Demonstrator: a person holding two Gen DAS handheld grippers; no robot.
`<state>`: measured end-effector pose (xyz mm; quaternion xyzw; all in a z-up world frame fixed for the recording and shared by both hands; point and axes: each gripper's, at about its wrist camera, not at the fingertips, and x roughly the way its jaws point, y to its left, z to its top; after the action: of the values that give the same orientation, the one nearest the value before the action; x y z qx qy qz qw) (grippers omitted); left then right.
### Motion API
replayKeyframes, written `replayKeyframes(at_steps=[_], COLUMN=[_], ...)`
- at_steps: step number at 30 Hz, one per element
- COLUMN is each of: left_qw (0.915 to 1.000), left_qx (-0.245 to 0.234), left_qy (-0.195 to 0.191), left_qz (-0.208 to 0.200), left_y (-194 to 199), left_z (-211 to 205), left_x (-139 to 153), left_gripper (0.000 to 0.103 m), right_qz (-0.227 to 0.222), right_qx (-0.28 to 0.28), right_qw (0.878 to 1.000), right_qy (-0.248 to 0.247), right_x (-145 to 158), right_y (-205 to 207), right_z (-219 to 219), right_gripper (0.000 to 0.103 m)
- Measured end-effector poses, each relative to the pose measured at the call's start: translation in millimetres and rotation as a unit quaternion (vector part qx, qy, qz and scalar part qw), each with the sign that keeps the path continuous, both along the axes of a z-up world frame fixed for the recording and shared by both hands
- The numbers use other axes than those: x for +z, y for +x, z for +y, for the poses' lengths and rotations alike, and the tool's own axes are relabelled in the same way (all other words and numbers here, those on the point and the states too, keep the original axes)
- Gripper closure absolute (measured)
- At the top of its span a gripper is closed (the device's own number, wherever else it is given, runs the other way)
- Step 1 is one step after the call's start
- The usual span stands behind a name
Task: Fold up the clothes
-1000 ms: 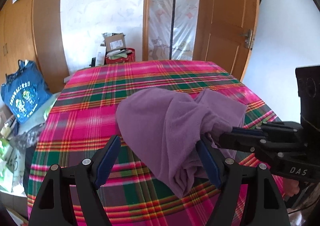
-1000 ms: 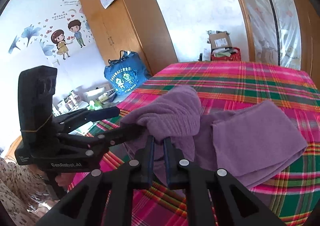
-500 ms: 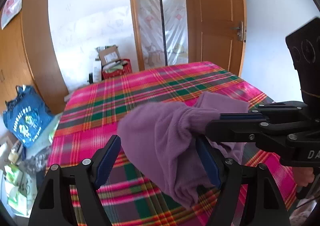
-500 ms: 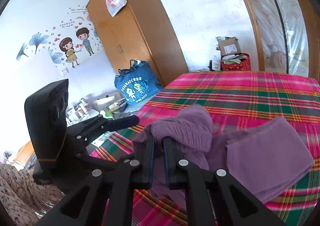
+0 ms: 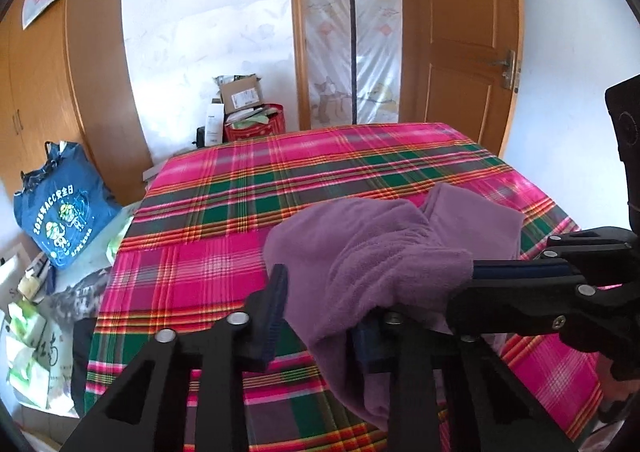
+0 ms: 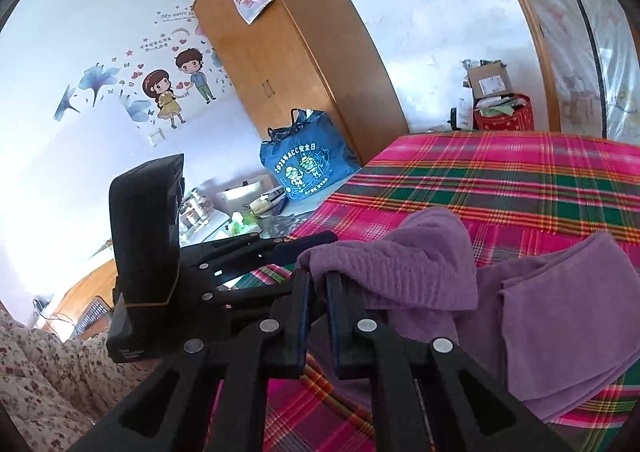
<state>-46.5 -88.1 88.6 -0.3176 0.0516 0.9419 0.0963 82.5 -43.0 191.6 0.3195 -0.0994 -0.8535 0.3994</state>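
A purple cloth lies bunched on the plaid bed cover, with one end lifted into a hump. My left gripper has its jaws closing on the hanging fold of that hump. The cloth fills the gap and covers the right fingertip. My right gripper is shut on the cloth's edge, pinching it just above the bed. It reaches in from the right in the left wrist view. The cloth's flat folded part rests to the right. The left gripper comes in from the left, right beside the right one.
The plaid cover stretches far behind the cloth. A blue bag and floor clutter sit left of the bed. A red basket with boxes stands behind it, near a wooden door. A floral sleeve is at lower left.
The left jaws went from wide open to narrow around the purple cloth. The right gripper stayed shut on the cloth's edge and drifted slightly, with both views tilting upward.
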Motion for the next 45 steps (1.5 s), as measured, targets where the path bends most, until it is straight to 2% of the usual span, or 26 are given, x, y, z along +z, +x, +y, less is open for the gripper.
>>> replayKeyframes(at_steps=[4,8,10,12,16,18,19,26,30,35,36,39,45], left_qw=[1.0,0.9997,0.9994,0.9988,0.9969,0.9954,0.9944,0.9842,0.9826,0.9764,0.975,0.9712,0.9647], left_qx=[0.005,0.017,0.026,0.037,0.061,0.075,0.083,0.139,0.156,0.179,0.184,0.199,0.225], left_qy=[0.007,0.017,0.023,0.031,0.05,0.06,0.065,0.108,0.1,0.119,0.123,0.13,0.137], left_qz=[0.0,0.0,0.002,0.002,0.002,0.003,0.003,-0.018,-0.01,-0.015,-0.016,-0.016,-0.009], left_y=[-1,-2,-2,-1,4,8,9,13,20,26,28,33,44], left_z=[-3,-10,-14,-20,-35,-44,-49,-84,-89,-103,-106,-116,-133], left_x=[-1,0,1,2,4,6,7,-2,-3,-4,-4,-1,1], left_gripper=[0.088,0.09,0.091,0.091,0.091,0.091,0.091,0.091,0.091,0.091,0.091,0.091,0.091], right_qz=[-0.027,-0.039,-0.045,-0.056,-0.072,-0.08,-0.084,-0.118,-0.119,-0.119,-0.119,-0.104,-0.04], right_qx=[-0.003,-0.025,-0.044,-0.056,-0.078,-0.086,-0.084,-0.055,-0.046,-0.038,-0.037,-0.042,-0.053], right_qw=[0.999,0.998,0.998,0.997,0.994,0.993,0.993,0.991,0.992,0.992,0.992,0.994,0.996], right_qy=[-0.03,-0.036,-0.023,-0.013,0.022,0.027,0.023,-0.005,-0.001,-0.01,-0.013,0.001,0.055], right_x=[-6,-13,-19,-25,-38,-43,-46,-65,-70,-70,-70,-64,-37], right_y=[-4,-3,-2,-2,-8,-11,-12,-12,-8,-13,-15,-14,-6], right_z=[10,24,30,34,33,34,34,34,31,21,19,16,7], right_gripper=[0.094,0.092,0.081,0.074,0.073,0.064,0.059,0.053,0.053,0.053,0.056,0.084,0.088])
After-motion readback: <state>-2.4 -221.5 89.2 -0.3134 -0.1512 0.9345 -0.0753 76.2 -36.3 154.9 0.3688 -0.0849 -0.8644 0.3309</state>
